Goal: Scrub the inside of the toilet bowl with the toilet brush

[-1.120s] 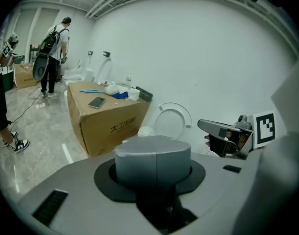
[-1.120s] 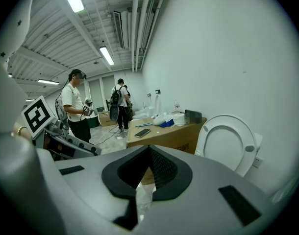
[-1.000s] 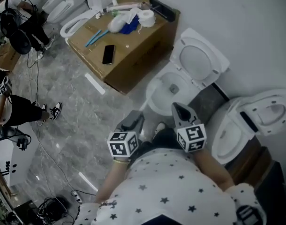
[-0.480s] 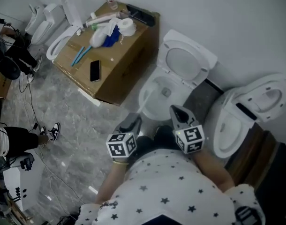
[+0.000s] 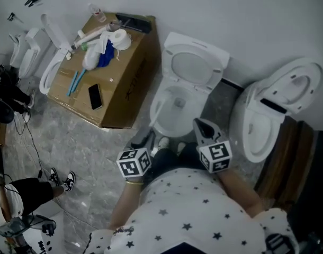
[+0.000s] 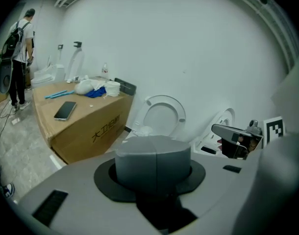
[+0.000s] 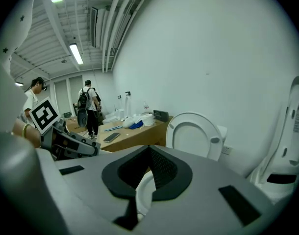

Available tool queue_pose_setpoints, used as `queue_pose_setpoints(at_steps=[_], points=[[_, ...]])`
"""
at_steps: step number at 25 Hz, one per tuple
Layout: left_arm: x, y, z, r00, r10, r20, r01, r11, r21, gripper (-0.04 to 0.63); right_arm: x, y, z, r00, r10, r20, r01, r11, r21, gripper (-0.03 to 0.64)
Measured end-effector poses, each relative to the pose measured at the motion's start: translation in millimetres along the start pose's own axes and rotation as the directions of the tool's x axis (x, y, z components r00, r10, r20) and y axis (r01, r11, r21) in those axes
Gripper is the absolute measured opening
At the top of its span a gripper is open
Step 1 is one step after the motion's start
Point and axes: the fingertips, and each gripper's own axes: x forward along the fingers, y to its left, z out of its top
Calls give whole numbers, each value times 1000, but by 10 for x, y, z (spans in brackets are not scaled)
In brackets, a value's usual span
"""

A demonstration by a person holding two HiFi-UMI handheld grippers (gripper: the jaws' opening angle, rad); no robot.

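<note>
The room has a white wall [image 5: 267, 15] and a grey stone floor [image 5: 92, 157]. A cardboard box [image 5: 124, 89] sits at the far left. The toilet bowl [image 5: 178, 115] is in the middle with its lid up. Another toilet [image 5: 267, 115] stands to the right.

A thin pale stick [image 5: 155, 112] leans at the left side of the bowl. I think it is the toilet brush handle, but it is too small to be sure. A brush like that should be light and stiff. Its smooth handle may slip when wet. The best place to grab it is high on the handle, away from the bristles.

The left gripper [image 5: 148, 135] is held near the bowl's left front. Its claw is pressed together on nothing. The right gripper [image 5: 200, 124] is just right of the bowl's front. Its claw is spread and empty. Both point away from the person, toward the wall.
</note>
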Motion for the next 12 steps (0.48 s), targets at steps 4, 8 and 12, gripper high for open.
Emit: queue_pose_setpoints(at_steps=[4,8,12], points=[[120,77,79,998,-42,-49,45,998,53,147,74,3,18,998,-69,4,69,997,41,6],[261,161,169,992,-80,-95,90,991,99,147,130,29,18,992,-123,-3,122,989,79,8],[456,234,242,984,-115,-137,134,982,133,147,172,58,-50,984,-177,-21,178,977,113,6]])
